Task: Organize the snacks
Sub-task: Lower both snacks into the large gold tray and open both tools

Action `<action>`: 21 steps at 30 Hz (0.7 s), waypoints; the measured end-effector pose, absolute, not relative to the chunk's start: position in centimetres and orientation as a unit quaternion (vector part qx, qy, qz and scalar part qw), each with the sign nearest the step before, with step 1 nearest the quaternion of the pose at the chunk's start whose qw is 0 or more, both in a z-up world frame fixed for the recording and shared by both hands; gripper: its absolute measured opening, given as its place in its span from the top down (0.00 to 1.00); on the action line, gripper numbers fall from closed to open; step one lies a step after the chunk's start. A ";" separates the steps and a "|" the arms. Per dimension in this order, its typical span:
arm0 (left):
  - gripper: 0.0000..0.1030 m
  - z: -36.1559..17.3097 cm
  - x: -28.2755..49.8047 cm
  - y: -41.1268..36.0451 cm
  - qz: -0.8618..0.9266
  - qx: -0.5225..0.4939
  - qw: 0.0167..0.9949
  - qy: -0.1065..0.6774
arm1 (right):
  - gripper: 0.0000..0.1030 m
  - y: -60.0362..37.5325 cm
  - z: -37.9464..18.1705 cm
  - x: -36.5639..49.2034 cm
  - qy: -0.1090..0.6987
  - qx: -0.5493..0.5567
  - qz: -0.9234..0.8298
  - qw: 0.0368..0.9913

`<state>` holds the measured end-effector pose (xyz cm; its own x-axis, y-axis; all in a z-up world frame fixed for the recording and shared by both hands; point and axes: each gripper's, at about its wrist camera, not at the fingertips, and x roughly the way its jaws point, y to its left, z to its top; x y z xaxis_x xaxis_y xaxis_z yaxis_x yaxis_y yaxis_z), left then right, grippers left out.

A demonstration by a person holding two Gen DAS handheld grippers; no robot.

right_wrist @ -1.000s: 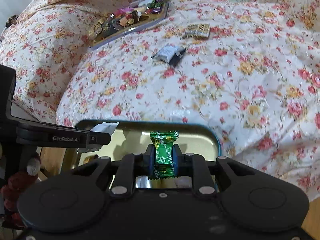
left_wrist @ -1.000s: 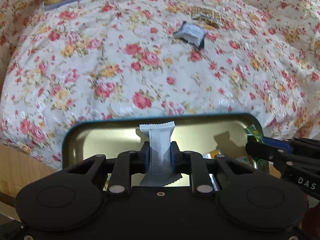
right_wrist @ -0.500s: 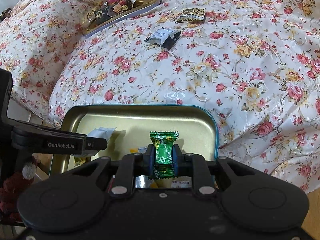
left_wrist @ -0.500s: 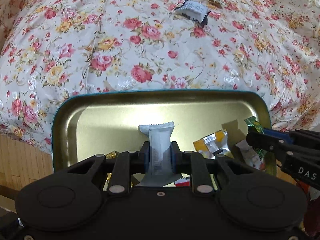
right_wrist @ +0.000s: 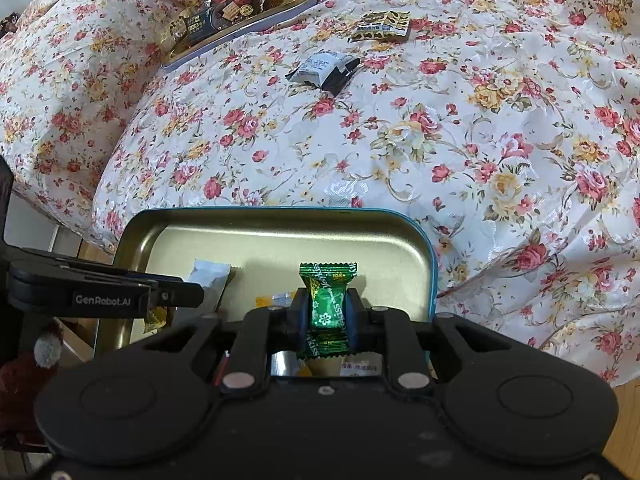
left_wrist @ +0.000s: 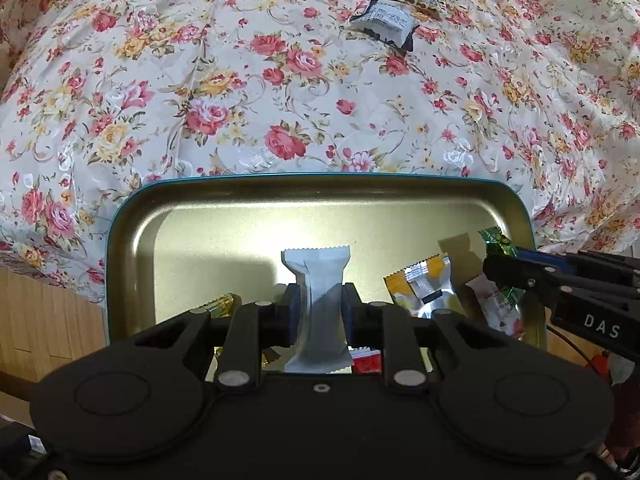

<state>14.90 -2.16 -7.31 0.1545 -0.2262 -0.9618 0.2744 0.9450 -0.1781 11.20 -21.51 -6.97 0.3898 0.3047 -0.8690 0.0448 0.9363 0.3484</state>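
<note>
Your left gripper [left_wrist: 319, 312] pinches a white packet [left_wrist: 318, 300], pads pressed on its middle so that it stands upright, its crimped top above the fingers. Your right gripper [right_wrist: 328, 316] pinches a green candy [right_wrist: 327, 308] the same way, upright, its serrated top end clear of the pads. Both point steeply down over the near tin [left_wrist: 320, 188], a gold tray with a teal rim that sits at the near edge of the cloth [left_wrist: 280, 92].

In the tin, from the left wrist view, a yellow-and-silver packet [left_wrist: 424, 288] lies to the right of your white packet, and just beside that a white-and-red wrapper [left_wrist: 494, 308]. A gold wrapper [left_wrist: 220, 304] peeks out to the left of the fingers, and a red scrap [left_wrist: 366, 362] shows under them. Most of the tin's floor toward the far wall is bare. The right gripper comes in from the right of that view, over the tin's right end.

Farther out on the floral cloth lies a white-and-black packet [right_wrist: 322, 70], well apart from the tin. Just beyond it lies a brown-and-white packet [right_wrist: 382, 26]. Up at the far left of the right wrist view sits a second tray [right_wrist: 256, 26], tilted on the cloth and heaped with mixed sweets [right_wrist: 236, 4].
</note>
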 end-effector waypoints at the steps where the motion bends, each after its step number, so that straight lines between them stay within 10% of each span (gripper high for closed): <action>1: 0.71 -7.3 14.9 -2.1 -0.163 0.021 0.760 0.629 | 0.80 -21.5 -7.0 11.3 0.546 0.159 0.078 0.819; 21: 0.71 -6.7 15.2 -1.9 -0.155 0.018 0.766 0.624 | 0.78 -21.7 -7.6 12.5 0.550 0.161 0.070 0.816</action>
